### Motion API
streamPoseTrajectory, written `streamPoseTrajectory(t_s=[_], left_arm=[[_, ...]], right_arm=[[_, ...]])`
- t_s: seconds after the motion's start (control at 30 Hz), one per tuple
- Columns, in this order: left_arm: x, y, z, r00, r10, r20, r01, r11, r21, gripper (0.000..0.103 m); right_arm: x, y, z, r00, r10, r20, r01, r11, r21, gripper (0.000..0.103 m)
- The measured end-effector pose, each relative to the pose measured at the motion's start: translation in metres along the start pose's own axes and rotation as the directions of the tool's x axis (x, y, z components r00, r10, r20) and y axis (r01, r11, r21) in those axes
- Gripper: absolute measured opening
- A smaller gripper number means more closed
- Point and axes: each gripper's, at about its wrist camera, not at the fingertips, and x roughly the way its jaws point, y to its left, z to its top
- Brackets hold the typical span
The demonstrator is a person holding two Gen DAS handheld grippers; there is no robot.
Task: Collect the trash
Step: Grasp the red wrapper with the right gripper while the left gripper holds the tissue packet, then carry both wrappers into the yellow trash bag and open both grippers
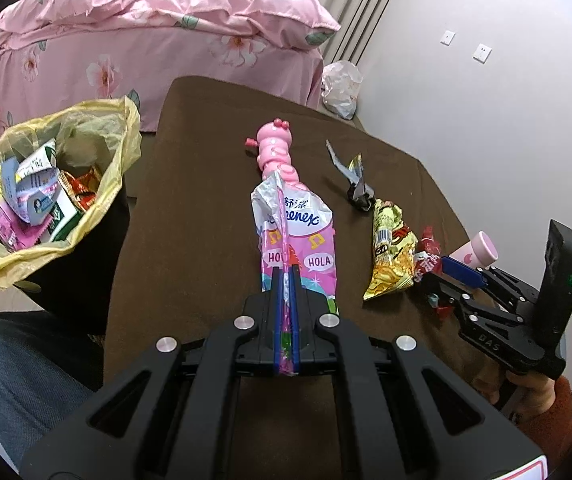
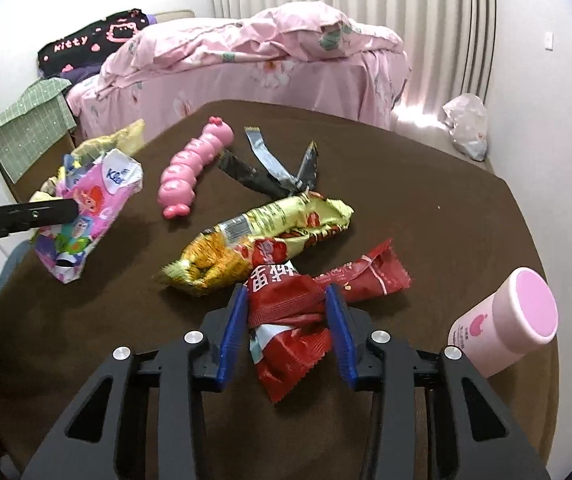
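Between the right tongs' [image 2: 286, 312] blue pads sits the red snack wrapper [image 2: 286, 332], crumpled, with its long axis running roughly along the tongs' pointing line, from the near edge of the brown desk [image 2: 426, 200] toward the yellow chip bag [image 2: 253, 248]. Both pads look to be touching the wrapper's sides, so the right tongs read as clamped on it at a half-wide gap; how firm the grip is cannot be judged from the pictures. A second red wrapper [image 2: 366, 276] lies just beyond the right pad, angled off to the right, apparently not in the grip.

The left tongs [image 1: 286, 276] are pressed together on the pink Kleenex tissue pack [image 1: 298, 240], pinching a thin edge, and the pack hangs forward from the tips. The pack points straight ahead over the pink caterpillar toy [image 1: 275, 156].

Key relation: the bin with the yellow liner [image 1: 65, 208] stands off the desk's left side, well left of the left tongs and much farther from the right ones. The left hand is clearly nearer, so its drop probably comes first: a swing left over the liner's rim. The right hand would have to cross the whole desk.

Still on the desk: chip bag, dark foil wrapper [image 2: 277, 172], pink-capped bottle [image 2: 514, 320] at right (likely not trash, nor the toy).

Risk: the crumpled wrapper slipping from the wide grip in transit.
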Motion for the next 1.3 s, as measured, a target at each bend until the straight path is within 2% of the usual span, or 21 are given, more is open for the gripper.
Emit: streamPoseTrajectory(t_s=[0.17, 0.3, 0.5, 0.6, 0.87, 1.0, 1.13, 1.23, 1.3], left_arm=[[-0.026, 0.006, 0.007, 0.996, 0.035, 0.088, -0.036, 0.999, 0.006, 0.002], [-0.058, 0.026, 0.019, 0.978, 0.097, 0.183, -0.095, 0.995, -0.023, 0.002], [-0.103, 0.062, 0.031, 0.935, 0.189, 0.299, -0.173, 0.982, -0.079, 0.002], [-0.122, 0.082, 0.034, 0.906, 0.243, 0.347, -0.212, 0.969, -0.126, 0.002], [-0.145, 0.129, 0.026, 0.842, 0.372, 0.390, -0.273, 0.918, -0.287, 0.002], [-0.151, 0.147, 0.021, 0.826, 0.405, 0.391, -0.270, 0.894, -0.358, 0.002], [-0.156, 0.157, 0.020, 0.800, 0.445, 0.404, -0.279, 0.870, -0.407, 0.002], [-0.153, 0.162, 0.019, 0.790, 0.468, 0.396, -0.298, 0.858, -0.419, 0.002], [-0.147, 0.163, 0.020, 0.790, 0.477, 0.385, -0.313, 0.854, -0.416, 0.002]], right_arm=[[-0.031, 0.011, 0.018, 0.997, -0.017, 0.073, 0.019, 0.999, -0.029, 0.037], [-0.056, 0.029, 0.042, 0.989, 0.007, 0.147, 0.004, 0.997, -0.074, 0.037], [-0.072, 0.071, 0.076, 0.977, 0.065, 0.201, -0.032, 0.986, -0.161, 0.037], [-0.074, 0.098, 0.092, 0.971, 0.104, 0.218, -0.055, 0.974, -0.219, 0.037], [-0.067, 0.165, 0.136, 0.948, 0.210, 0.240, -0.116, 0.929, -0.352, 0.037], [-0.061, 0.186, 0.149, 0.939, 0.253, 0.231, -0.146, 0.905, -0.400, 0.037], [-0.050, 0.199, 0.162, 0.935, 0.282, 0.214, -0.171, 0.889, -0.424, 0.037], [-0.036, 0.207, 0.169, 0.929, 0.314, 0.194, -0.199, 0.869, -0.452, 0.038], [-0.023, 0.212, 0.171, 0.928, 0.327, 0.181, -0.209, 0.855, -0.475, 0.037]])
